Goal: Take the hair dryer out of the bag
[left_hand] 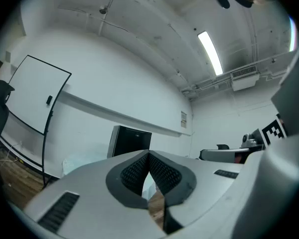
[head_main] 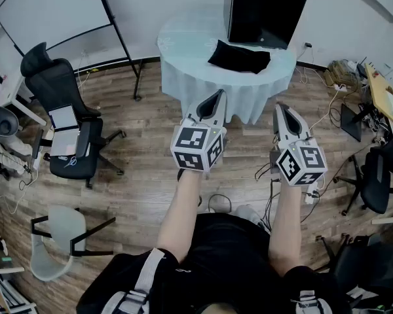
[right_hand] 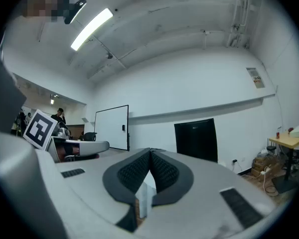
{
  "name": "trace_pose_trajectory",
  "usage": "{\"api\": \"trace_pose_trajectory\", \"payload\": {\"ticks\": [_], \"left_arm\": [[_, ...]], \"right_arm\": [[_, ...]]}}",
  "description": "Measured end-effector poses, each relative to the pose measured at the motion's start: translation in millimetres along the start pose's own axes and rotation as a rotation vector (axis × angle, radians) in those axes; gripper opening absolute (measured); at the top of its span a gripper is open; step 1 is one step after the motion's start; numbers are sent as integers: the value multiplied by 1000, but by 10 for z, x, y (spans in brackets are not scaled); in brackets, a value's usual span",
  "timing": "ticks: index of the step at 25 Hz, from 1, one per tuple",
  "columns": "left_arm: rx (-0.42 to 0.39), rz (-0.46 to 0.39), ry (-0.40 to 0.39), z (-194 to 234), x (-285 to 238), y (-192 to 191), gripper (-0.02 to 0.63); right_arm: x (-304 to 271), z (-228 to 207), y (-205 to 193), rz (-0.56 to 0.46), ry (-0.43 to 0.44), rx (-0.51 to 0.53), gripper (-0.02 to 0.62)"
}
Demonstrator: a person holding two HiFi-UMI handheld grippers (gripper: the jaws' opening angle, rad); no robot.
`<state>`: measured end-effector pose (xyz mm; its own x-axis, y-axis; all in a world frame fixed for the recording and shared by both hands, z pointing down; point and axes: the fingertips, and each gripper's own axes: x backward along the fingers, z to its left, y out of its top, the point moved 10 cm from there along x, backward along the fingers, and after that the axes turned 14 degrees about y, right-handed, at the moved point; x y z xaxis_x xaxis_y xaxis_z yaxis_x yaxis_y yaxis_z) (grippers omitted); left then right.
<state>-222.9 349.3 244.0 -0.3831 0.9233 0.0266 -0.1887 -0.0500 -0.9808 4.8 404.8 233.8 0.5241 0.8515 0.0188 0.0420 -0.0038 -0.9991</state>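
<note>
A flat black bag (head_main: 239,56) lies on the round table with a pale cloth (head_main: 183,51) at the far side of the room. No hair dryer shows in any view. My left gripper (head_main: 217,94) is held level in front of the table, short of its near edge, jaws shut with nothing between them. My right gripper (head_main: 281,107) is beside it, also level, shut and empty. In the left gripper view the gripper (left_hand: 149,156) has its ribbed pads pressed together; the right gripper (right_hand: 150,153) looks the same in the right gripper view.
A tall black box (head_main: 265,12) stands on the table behind the bag. A whiteboard on a stand (head_main: 52,8) is at the far left, with a black office chair (head_main: 65,110) and a white chair (head_main: 59,241) nearer. Cables and another chair (head_main: 376,175) crowd the right side.
</note>
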Motion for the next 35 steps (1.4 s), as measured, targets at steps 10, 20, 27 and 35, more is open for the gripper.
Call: {"api": "trace_pose_trajectory", "payload": {"ticks": [10,20,27,35], "left_arm": [[45,21,15,190,97,-68,11],[66,24,-27,148,-16,-108,11],[93,-92,70,445,-12,111,11],[53,-97,127,702,-285,143,11]], "right_arm": [[-34,121,21,23,0,-22,6],[58,-27,56,16,-60,-19,6],[-300,-87,204,-1,-1,26,6],[-778,-287,91,-21,59,9,6]]}}
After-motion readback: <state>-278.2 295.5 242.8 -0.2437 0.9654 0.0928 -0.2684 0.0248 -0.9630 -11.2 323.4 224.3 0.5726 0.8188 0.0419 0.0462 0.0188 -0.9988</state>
